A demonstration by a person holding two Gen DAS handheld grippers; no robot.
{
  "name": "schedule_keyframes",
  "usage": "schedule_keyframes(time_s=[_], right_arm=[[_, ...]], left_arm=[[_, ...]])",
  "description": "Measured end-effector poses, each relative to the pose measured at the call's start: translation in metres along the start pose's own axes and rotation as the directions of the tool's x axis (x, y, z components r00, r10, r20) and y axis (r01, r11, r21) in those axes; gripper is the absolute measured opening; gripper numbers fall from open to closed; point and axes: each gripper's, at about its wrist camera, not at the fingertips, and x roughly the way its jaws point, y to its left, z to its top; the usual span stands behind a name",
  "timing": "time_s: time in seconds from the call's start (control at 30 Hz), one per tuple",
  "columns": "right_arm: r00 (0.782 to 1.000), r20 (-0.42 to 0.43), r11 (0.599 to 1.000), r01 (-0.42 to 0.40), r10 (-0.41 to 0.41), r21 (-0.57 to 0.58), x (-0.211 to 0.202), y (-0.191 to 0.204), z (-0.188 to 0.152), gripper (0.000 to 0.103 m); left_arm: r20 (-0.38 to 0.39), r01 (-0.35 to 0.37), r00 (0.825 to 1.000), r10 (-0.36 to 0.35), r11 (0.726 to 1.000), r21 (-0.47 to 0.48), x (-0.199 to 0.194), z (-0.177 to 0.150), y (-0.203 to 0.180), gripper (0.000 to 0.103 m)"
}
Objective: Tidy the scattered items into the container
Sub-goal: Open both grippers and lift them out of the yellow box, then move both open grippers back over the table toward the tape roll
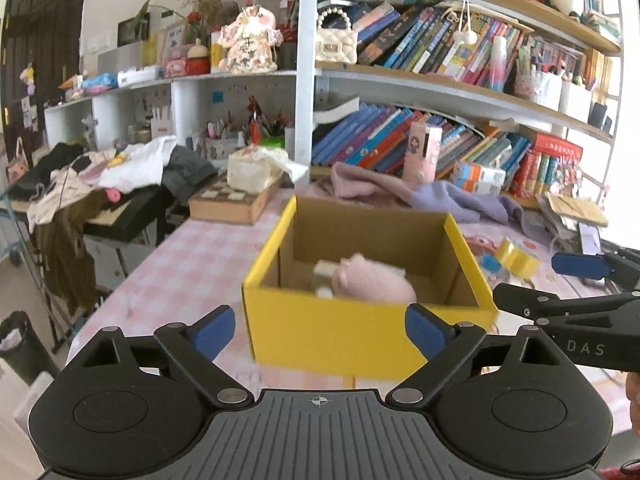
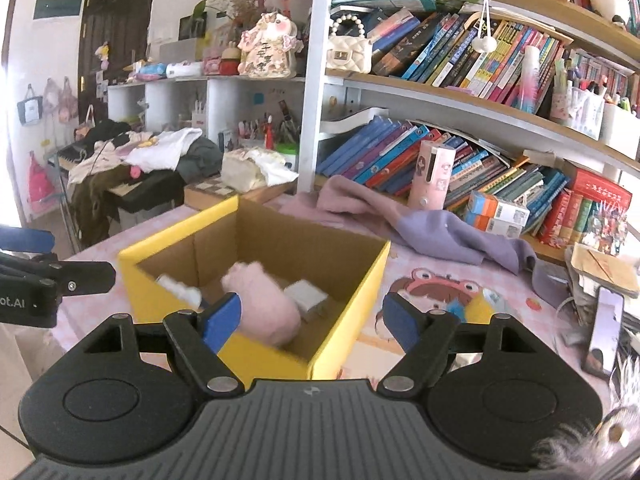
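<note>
- Open yellow cardboard box with plain brown inside (image 1: 360,332) stands on the pink checked tablecloth (image 1: 192,264); this is the container, and everything below is placed from it.
- Inside the box: a soft pink plush toy (image 1: 372,284) lies on the floor of it, filling the middle. Judged already tidied.
- Beside the plush, still inside the box: a small white block-shaped item (image 2: 306,294) on one side, and a white bottle-like item (image 2: 180,290) against the opposite wall. Blur hides detail.
- Left gripper (image 1: 320,328), just in front of the box's near wall: blue pads spread wide, nothing between them, pressing on nothing. It reads as empty-handed.
- Right gripper (image 2: 312,320), at the box's near corner: jaws apart, empty; the plush seen between them lies down in the box, not in the grip.
- Outside the box, near its right wall: a yellow tape roll (image 1: 518,260) on the cloth, still scattered. Judged a likely next pick.
- Behind the box: a crumpled lilac cloth (image 2: 448,232) on the table, and past it the loaded bookshelf (image 2: 440,92).
</note>
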Motion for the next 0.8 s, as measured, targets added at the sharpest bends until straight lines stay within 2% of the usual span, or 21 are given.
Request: schedule_keyframes(time_s=[0.2,0.4,0.8], right_arm=[[0.999,-0.006,0.999,0.033,-0.033,-0.031,-0.041,0.020,-0.029,0.080],[0.997,-0.034,0.997,0.075,-0.075,-0.012,-0.075,0.029,-0.058,0.081],[0.979,-0.162,0.990,0.129,-0.120,0.048,-0.096,0.025,-0.089,0.087]], left_arm=[[-0.012,0.015,1.000,-0.015,1.000,0.014,-0.031,-0.030,-0.003,0.097],[-0.023,0.020,1.000,-0.018,0.997,0.080,-0.052,-0.053,-0.014,0.097],[-0.137,0.084,0.988,-0.065,0.986,0.141,-0.056,-0.074,-0.035,0.101]])
